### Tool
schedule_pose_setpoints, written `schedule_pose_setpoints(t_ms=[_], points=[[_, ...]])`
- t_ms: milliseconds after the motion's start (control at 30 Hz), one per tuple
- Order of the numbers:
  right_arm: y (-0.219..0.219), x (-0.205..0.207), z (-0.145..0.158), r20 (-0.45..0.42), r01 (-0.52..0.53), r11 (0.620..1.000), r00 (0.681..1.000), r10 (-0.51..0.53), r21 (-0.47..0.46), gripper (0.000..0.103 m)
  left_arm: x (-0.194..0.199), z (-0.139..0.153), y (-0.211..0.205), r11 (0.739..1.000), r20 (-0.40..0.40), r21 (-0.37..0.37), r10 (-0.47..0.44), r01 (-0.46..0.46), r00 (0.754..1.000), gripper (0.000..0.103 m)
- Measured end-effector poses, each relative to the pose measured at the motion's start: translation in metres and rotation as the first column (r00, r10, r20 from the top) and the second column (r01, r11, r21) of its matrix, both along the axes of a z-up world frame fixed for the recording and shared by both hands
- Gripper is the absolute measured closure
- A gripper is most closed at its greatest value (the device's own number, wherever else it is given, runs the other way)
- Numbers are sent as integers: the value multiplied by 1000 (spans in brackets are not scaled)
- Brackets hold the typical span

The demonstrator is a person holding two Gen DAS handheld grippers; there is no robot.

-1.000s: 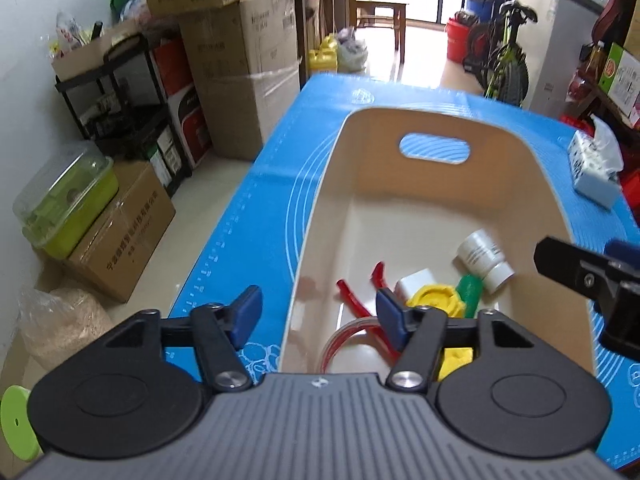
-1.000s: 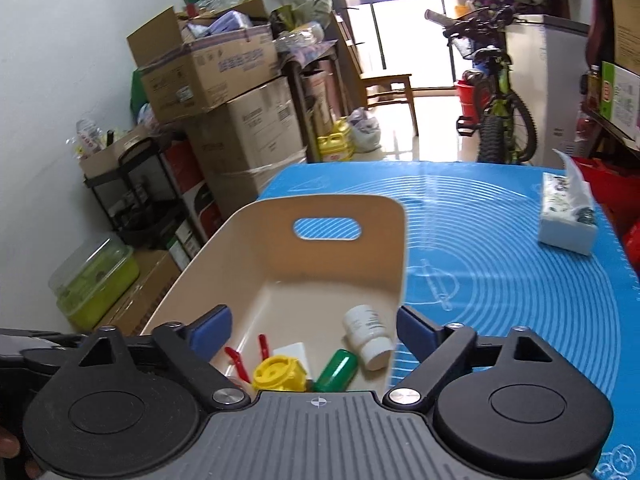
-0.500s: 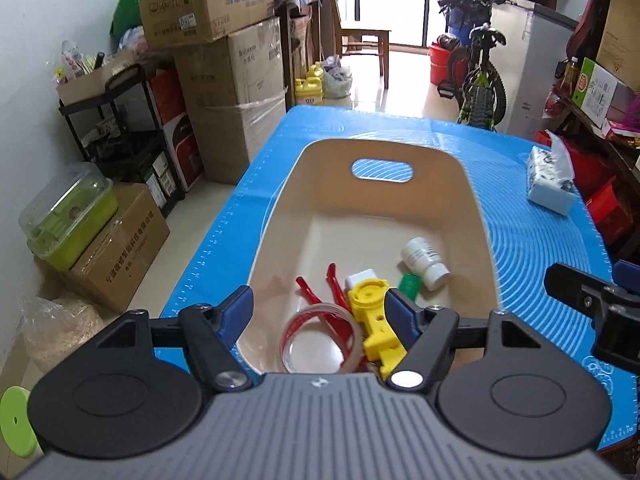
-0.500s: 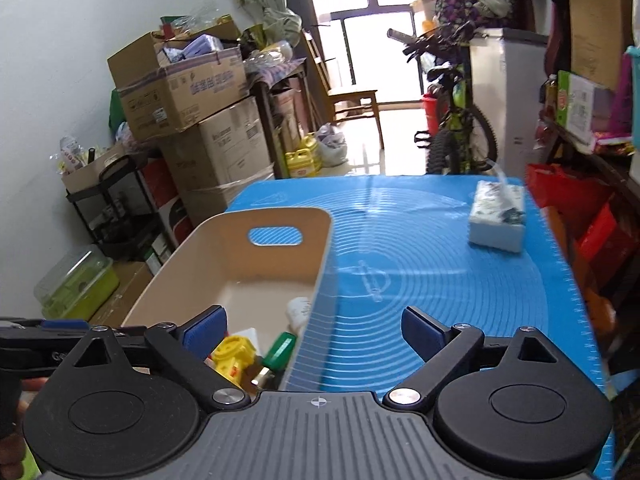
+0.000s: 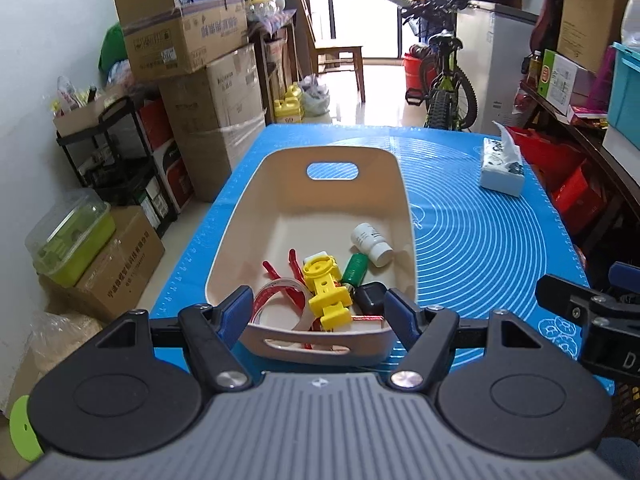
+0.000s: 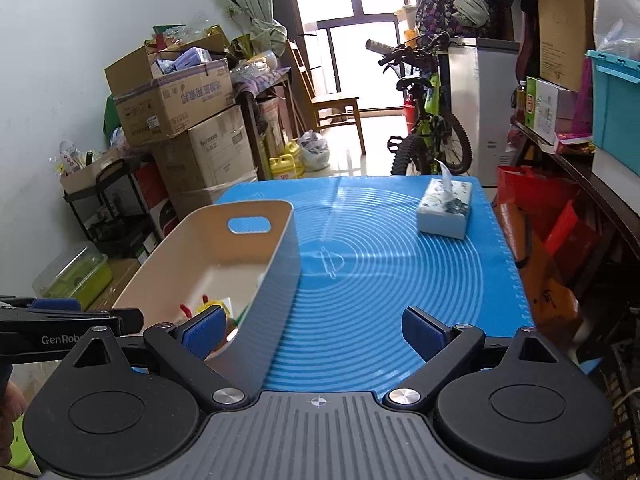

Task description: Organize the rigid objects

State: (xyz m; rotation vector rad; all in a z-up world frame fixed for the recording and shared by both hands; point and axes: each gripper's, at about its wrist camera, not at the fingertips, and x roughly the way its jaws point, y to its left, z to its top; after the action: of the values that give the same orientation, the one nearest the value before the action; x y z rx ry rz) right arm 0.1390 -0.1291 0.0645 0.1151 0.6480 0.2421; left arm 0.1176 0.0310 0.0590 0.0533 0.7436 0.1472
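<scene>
A beige bin (image 5: pixel 392 184) with handle slots stands on the blue mat (image 5: pixel 480 240); it also shows in the right wrist view (image 6: pixel 276 264). Inside lie a yellow plastic part (image 5: pixel 326 296), a white bottle (image 5: pixel 370 239), a green bottle (image 5: pixel 354 270), a black block (image 5: pixel 370 294), red clips (image 5: pixel 280 276) and a tape ring. My left gripper (image 5: pixel 318 316) is open and empty, held above the bin's near end. My right gripper (image 6: pixel 316 332) is open and empty, held above the mat beside the bin's right wall.
A tissue pack (image 5: pixel 502 166) lies at the mat's far right, also in the right wrist view (image 6: pixel 444 210). Cardboard boxes (image 5: pixel 188 40) and a shelf stand left of the table. A bicycle (image 5: pixel 444 76) stands behind it. Red bags (image 6: pixel 560 232) sit to the right.
Both grippers have pulled back and risen away from the bin. The whole bin and more of the mat now show. Both stay open and empty.
</scene>
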Motion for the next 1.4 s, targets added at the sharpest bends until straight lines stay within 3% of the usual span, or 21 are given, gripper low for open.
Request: schedule_pose_setpoints(t_ms=[800,1000,1400], points=[[-37,-92,-12,43,86,995,996,-84,-51,8,-77,-30,-34,1000,47,18,-14,13,999,30],[-41,-109,-20,46,99,994,994,-96,-47,8,-85,-44,-35,1000,26,11,-8,7,1000,30],[-42,-121,-39,54,107,993,993,-104,-55,8,-94,-56,-40,999,57,10,-37,37,998,30]])
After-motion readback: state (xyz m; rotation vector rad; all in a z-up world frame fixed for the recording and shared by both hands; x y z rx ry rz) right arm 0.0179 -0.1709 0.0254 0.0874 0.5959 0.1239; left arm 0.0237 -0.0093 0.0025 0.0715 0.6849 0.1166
